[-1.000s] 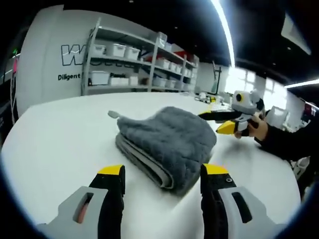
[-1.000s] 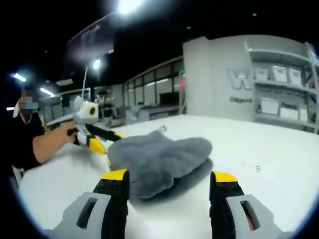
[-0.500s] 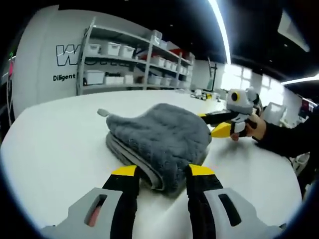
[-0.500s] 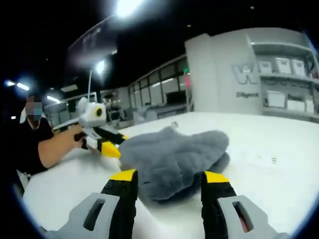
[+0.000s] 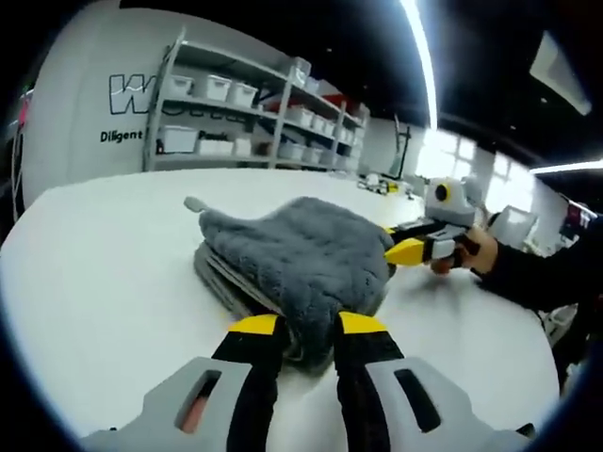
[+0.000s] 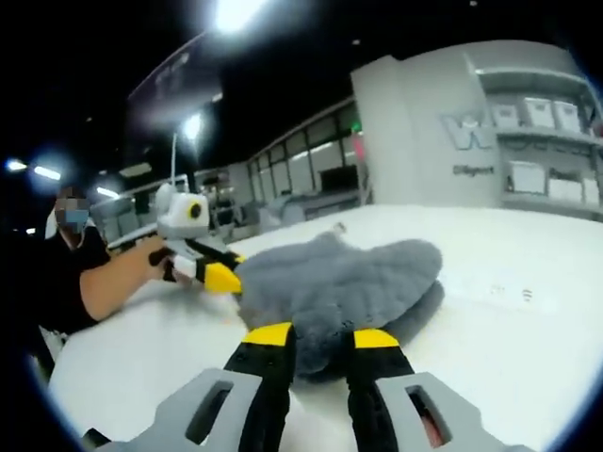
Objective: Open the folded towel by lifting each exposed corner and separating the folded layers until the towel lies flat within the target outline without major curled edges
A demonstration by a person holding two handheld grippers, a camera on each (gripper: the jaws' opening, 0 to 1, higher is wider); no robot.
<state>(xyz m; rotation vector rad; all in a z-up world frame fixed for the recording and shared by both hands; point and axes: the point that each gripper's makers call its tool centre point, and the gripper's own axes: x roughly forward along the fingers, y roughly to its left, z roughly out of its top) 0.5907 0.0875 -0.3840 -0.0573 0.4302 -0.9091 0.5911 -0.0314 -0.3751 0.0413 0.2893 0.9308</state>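
the folded grey towel [image 5: 297, 259] lies on the white table [image 5: 104, 282] directly ahead of both claws, which come at it from opposite sides. in the left gripper view the left gripper [image 5: 306, 328] has its jaws drawn narrow around the towel's nearest corner, the yellow tips pressing the plush edge between them, so it looks clamped on that corner. in the right gripper view the right gripper [image 6: 320, 337] stands the same way, jaws narrow with the opposite near corner of the towel [image 6: 334, 287] pinched between the tips. each claw also shows in the other's view, at the far edge of the towel from that camera. the stacked fold layers show as bands on the side left of the left claw, running away from it, so the towel's long axis seems to run between the two grips. the coming move likely turns on that: pulling the two held corners apart along that line should separate the layers
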